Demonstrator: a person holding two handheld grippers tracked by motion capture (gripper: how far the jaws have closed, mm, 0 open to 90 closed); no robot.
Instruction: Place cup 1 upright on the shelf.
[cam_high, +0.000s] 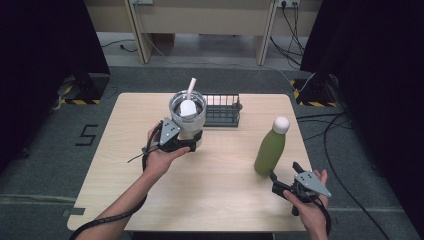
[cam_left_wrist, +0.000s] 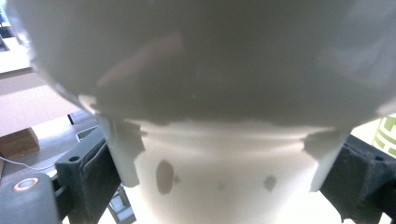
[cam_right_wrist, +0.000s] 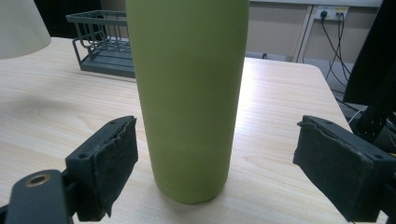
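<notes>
Inside the tumbler (cam_high: 187, 112) stands a white straw (cam_high: 191, 86).

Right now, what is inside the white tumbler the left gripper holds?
Through the clear lid of the white tumbler a white rounded piece shows, and a white straw sticks up from it. Any liquid below is hidden by the lid and walls.

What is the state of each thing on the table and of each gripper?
Tumbler: upright, lid on with straw in it, held at its base by the left gripper.
Bottle: upright on the table, white cap on, not gripped.
Basket: upright on the table behind the tumbler, looks empty.
Left gripper: shut on the tumbler.
Right gripper: open, one jaw on each side of the bottle, pads apart from it.
</notes>
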